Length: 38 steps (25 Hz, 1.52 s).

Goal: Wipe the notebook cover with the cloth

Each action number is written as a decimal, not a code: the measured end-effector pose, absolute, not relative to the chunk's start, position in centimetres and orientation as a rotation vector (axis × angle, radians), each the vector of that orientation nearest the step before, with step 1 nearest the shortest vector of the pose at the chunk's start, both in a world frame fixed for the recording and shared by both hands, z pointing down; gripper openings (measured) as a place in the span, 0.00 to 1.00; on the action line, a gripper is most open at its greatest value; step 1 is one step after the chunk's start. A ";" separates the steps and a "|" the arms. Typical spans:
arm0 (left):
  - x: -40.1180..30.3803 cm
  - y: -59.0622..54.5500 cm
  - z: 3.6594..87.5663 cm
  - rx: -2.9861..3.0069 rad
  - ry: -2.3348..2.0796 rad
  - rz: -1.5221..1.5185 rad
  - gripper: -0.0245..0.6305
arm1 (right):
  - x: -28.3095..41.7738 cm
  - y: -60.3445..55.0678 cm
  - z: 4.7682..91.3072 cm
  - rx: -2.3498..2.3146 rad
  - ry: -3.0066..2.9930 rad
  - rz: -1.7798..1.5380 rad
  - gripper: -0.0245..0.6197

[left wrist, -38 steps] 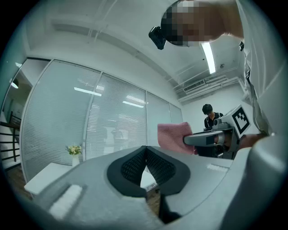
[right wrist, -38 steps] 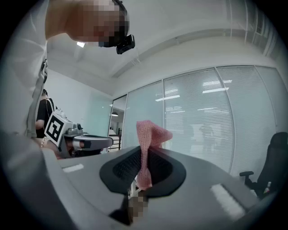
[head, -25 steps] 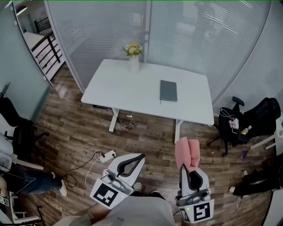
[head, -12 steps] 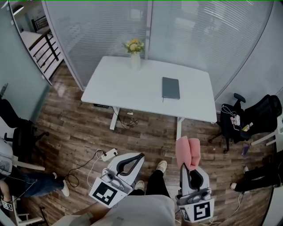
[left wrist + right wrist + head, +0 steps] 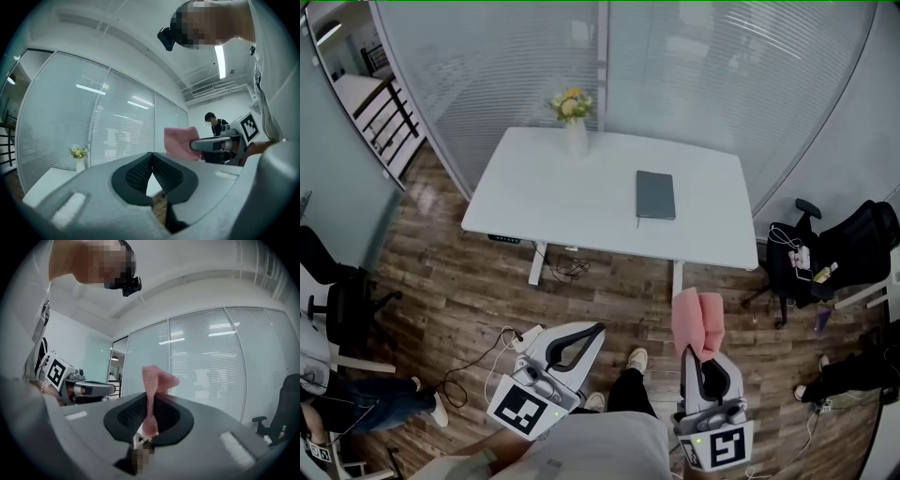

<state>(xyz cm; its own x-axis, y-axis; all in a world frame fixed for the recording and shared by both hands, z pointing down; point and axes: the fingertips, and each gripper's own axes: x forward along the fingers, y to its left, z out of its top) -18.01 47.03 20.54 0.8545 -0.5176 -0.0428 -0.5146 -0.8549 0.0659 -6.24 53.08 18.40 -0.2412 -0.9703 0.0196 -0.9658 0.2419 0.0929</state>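
A folded pink knitted cloth [image 5: 696, 322] is gripped in the right claw [image 5: 701, 360]; its jaws are pressed together on the cloth's lower part, and the rest stands up above the tips. The left claw [image 5: 593, 331] is shut tip to tip, with nothing between its jaws. Both claws are held over the wood-plank floor [image 5: 441, 281], well apart from the white rectangular surface [image 5: 553, 192]. A closed dark grey-green notebook [image 5: 656, 195] lies flat on the surface's right half. A white vase of yellow flowers [image 5: 573, 122] is set near the far edge.
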 end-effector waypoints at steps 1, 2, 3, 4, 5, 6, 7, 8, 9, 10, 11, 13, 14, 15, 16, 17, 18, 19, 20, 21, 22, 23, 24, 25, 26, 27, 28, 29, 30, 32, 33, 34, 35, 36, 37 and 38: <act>-17.5 46.4 20.5 2.977 -0.828 -0.091 0.04 | -5.8 52.5 18.4 1.889 -2.420 -0.094 0.09; -17.0 45.8 20.5 2.977 -0.829 -0.089 0.04 | -5.2 51.8 18.5 1.887 -2.421 -0.094 0.09; -16.3 45.0 20.4 2.976 -0.831 -0.086 0.04 | -4.7 51.1 18.5 1.885 -2.422 -0.094 0.09; -15.6 44.2 20.4 2.974 -0.834 -0.086 0.04 | -3.9 50.3 18.5 1.882 -2.424 -0.093 0.09; -14.8 43.3 20.3 2.971 -0.836 -0.089 0.04 | -3.2 49.4 18.4 1.880 -2.427 -0.091 0.09; -14.0 42.4 20.2 2.970 -0.838 -0.091 0.04 | -2.3 48.6 18.4 1.878 -2.430 -0.089 0.09; -13.1 41.7 20.1 2.972 -0.839 -0.089 0.04 | -1.5 47.8 18.2 1.876 -2.434 -0.088 0.09; -12.3 40.9 20.0 2.973 -0.841 -0.085 0.04 | -0.7 47.0 18.1 1.874 -2.436 -0.088 0.09; -11.5 40.2 19.9 2.973 -0.842 -0.082 0.04 | 0.1 46.3 18.0 1.870 -2.438 -0.088 0.09; -10.7 39.5 19.7 2.972 -0.845 -0.081 0.04 | 0.8 45.5 18.0 1.867 -2.440 -0.088 0.09; -10.0 38.7 19.6 2.971 -0.849 -0.081 0.04 | 1.6 44.8 17.9 1.864 -2.443 -0.087 0.09; -8.3 37.1 19.4 2.973 -0.855 -0.079 0.04 | 3.3 43.1 17.9 1.857 -2.447 -0.086 0.09; -7.4 36.3 19.3 2.973 -0.858 -0.079 0.04 | 4.1 42.3 17.8 1.854 -2.450 -0.084 0.09; -6.5 35.4 19.2 2.971 -0.860 -0.078 0.04 | 5.0 41.5 17.8 1.851 -2.453 -0.080 0.09; -5.5 34.6 19.1 2.970 -0.863 -0.075 0.04 | 5.9 40.6 17.8 1.848 -2.456 -0.076 0.09; -4.6 33.8 19.0 2.970 -0.865 -0.070 0.04 | 6.8 39.8 17.7 1.845 -2.459 -0.071 0.09; -3.7 33.0 19.0 2.970 -0.869 -0.064 0.04 | 7.7 39.1 17.7 1.842 -2.463 -0.067 0.09; -2.9 32.3 18.9 2.969 -0.872 -0.060 0.04 | 8.6 38.4 17.8 1.839 -2.468 -0.063 0.09; -2.0 31.7 18.9 2.966 -0.876 -0.056 0.04 | 9.5 37.7 17.8 1.836 -2.473 -0.059 0.09; -1.1 31.0 19.0 2.962 -0.881 -0.054 0.04 | 10.3 37.0 17.9 1.832 -2.478 -0.055 0.09; -0.2 30.4 19.0 2.958 -0.886 -0.053 0.04 | 11.2 36.3 18.0 1.827 -2.482 -0.050 0.09; 0.6 29.7 19.0 2.955 -0.890 -0.052 0.04 | 12.0 35.6 18.0 1.820 -2.486 -0.044 0.09; 1.5 29.0 18.9 2.954 -0.894 -0.051 0.04 | 12.8 35.0 18.1 1.812 -2.490 -0.038 0.09; 2.3 28.4 19.0 2.955 -0.897 -0.047 0.04 | 13.6 34.4 18.2 1.802 -2.493 -0.033 0.09; 3.0 27.9 19.0 2.957 -0.900 -0.041 0.04 | 14.3 33.8 18.4 1.790 -2.496 -0.032 0.09; 3.7 27.3 19.1 2.956 -0.905 -0.038 0.04 | 14.9 33.1 18.6 1.777 -2.499 -0.034 0.09; 4.2 26.8 19.3 2.952 -0.912 -0.035 0.04 | 15.5 32.5 18.9 1.764 -2.502 -0.035 0.09; 4.6 26.4 19.5 2.946 -0.921 -0.031 0.04 | 16.0 31.9 19.1 1.753 -2.505 -0.035 0.09; 5.0 26.0 19.7 2.938 -0.929 -0.026 0.04 | 16.4 31.5 19.3 1.745 -2.506 -0.033 0.09; 5.3 25.3 20.1 2.924 -0.938 -0.016 0.04 | 16.9 30.7 19.5 1.735 -2.509 -0.030 0.09; 5.5 25.0 20.2 2.919 -0.942 -0.010 0.04 | 17.1 30.3 19.6 1.731 -2.513 -0.023 0.09; 5.5 24.6 20.4 2.915 -0.948 -0.004 0.04 | 17.1 29.9 19.6 1.726 -2.519 -0.013 0.09; 5.5 24.3 20.6 2.912 -0.954 0.003 0.04 | 17.1 29.5 19.8 1.721 -2.527 -0.003 0.09; 5.5 24.0 20.7 2.909 -0.960 0.007 0.04 | 17.1 29.2 19.9 1.715 -2.533 0.003 0.09; 5.5 23.7 20.9 2.907 -0.966 0.008 0.04 | 17.0 28.9 20.0 1.706 -2.536 0.003 0.09; 5.3 23.4 21.1 2.903 -0.975 0.006 0.04 | 16.9 28.6 20.2 1.697 -2.538 0.001 0.09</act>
